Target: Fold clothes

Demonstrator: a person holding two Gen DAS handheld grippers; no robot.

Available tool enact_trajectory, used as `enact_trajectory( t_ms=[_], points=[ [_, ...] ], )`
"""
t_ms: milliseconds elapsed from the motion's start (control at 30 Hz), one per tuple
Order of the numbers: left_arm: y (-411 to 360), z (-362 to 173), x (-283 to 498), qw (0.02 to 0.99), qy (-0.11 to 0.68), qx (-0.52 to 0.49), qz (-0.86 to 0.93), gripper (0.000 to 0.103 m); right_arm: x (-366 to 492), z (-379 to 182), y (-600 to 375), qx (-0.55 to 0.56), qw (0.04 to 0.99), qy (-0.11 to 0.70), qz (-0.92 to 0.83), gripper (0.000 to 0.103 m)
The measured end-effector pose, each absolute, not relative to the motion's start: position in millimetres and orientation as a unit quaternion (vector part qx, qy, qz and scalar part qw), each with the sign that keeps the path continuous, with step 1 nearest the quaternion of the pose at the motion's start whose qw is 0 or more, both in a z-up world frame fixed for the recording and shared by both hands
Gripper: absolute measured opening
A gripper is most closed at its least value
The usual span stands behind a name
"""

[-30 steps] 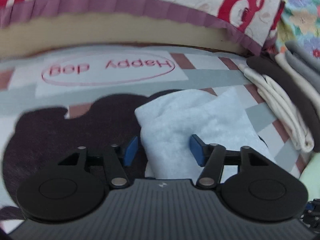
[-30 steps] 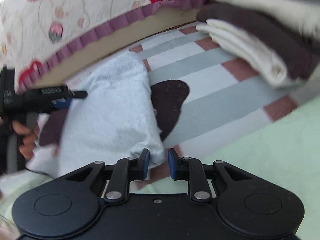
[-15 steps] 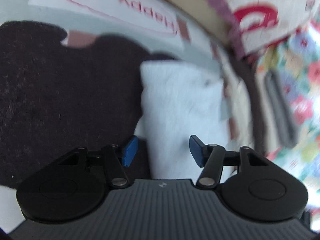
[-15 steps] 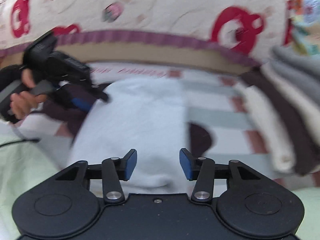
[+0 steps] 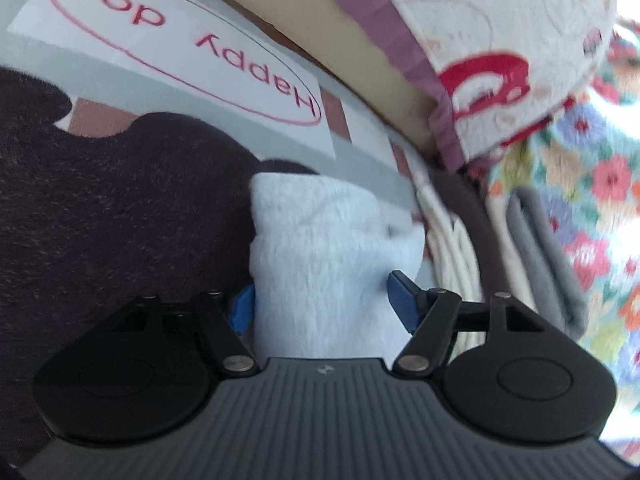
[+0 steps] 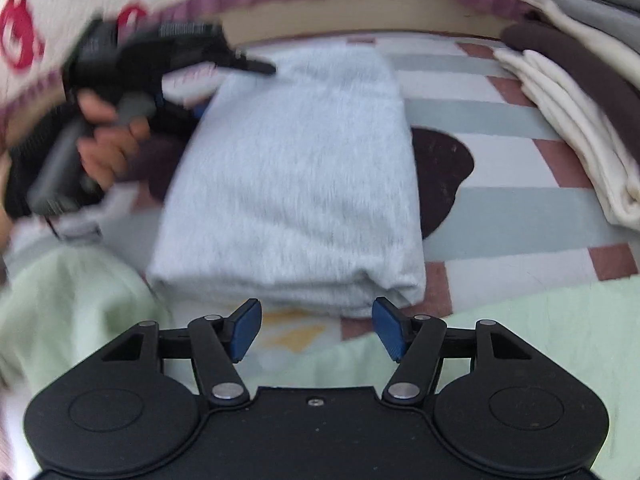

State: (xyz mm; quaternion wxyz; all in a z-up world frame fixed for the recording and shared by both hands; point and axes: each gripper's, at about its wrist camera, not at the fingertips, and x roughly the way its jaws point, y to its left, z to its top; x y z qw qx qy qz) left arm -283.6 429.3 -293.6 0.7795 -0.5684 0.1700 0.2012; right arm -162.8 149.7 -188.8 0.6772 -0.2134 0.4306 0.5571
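A folded pale grey garment (image 6: 296, 176) lies on a striped blanket (image 6: 500, 200) printed with a dark brown animal shape and the words "Happy dog". It serves as the landmark here. The right claw (image 6: 316, 328) hovers just in front of the garment's near folded edge, its blue pads spread wide and gripping nothing. The left claw (image 5: 322, 304) is also spread wide, one blue pad on each side of the garment's far end; whether the pads touch the cloth cannot be told. In the right wrist view a hand (image 6: 106, 136) holds that left tool at the garment's far left corner. To the right of the garment sits a stack of folded clothes (image 6: 576, 104) in cream, brown and grey. Behind it runs a purple-trimmed quilt (image 5: 480, 32) with red prints. A light green cloth (image 6: 520, 320) lies in front of it.
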Motion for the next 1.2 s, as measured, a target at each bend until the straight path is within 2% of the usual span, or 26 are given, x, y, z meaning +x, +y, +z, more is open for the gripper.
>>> enact_trajectory(
  t_ms=[67, 133, 233, 400, 700, 833, 900, 933, 967, 1067, 1200],
  points=[
    [428.0, -295.0, -283.8, 0.778, 0.155, -0.572, 0.207, 0.066, -156.9, -185.5, 149.9, -0.129, 0.661, 0.492, 0.552, 0.067],
    [423.7, -291.1, -280.3, 0.796, 0.174, -0.536, 0.221, 0.045, -149.5, -188.9, 150.5, -0.022, 0.625, 0.569, 0.534, 0.067],
    [417.9, -280.6, -278.8, 0.81, 0.185, -0.505, 0.231, 0.033, -150.7, -208.1, 150.0, 0.073, 0.575, 0.646, 0.497, 0.067],
    [400.7, -256.9, -268.7, 0.838, 0.218, -0.43, 0.256, 0.029, -150.0, -218.6, 154.1, 0.062, 0.63, 0.646, 0.428, 0.067],
    [398.2, -249.2, -270.7, 0.837, 0.225, -0.432, 0.252, 0.029, -136.4, -241.6, 128.1, 0.257, 0.649, 0.638, 0.326, 0.066],
    [397.3, -247.8, -270.2, 0.836, 0.229, -0.431, 0.251, 0.029, -143.6, -227.7, 147.0, 0.181, 0.68, 0.612, 0.36, 0.069],
    [395.6, -246.0, -269.8, 0.837, 0.23, -0.427, 0.252, 0.029, -141.4, -226.6, 144.7, 0.157, 0.689, 0.6, 0.376, 0.05],
    [394.8, -245.2, -269.4, 0.838, 0.232, -0.425, 0.253, 0.029, -140.4, -226.1, 143.5, 0.144, 0.692, 0.594, 0.384, 0.032],
    [393.8, -244.2, -269.2, 0.838, 0.233, -0.422, 0.255, 0.028, -139.1, -225.5, 142.2, 0.133, 0.696, 0.587, 0.391, 0.022],
    [389.6, -240.0, -269.6, 0.839, 0.238, -0.413, 0.262, 0.027, -130.5, -216.5, 145.0, 0.118, 0.702, 0.571, 0.409, 0.017],
    [377.1, -232.4, -285.5, 0.831, 0.245, -0.418, 0.274, 0.025, -132.5, -175.7, 146.3, 0.026, 0.744, 0.481, 0.464, 0.015]
  ],
)
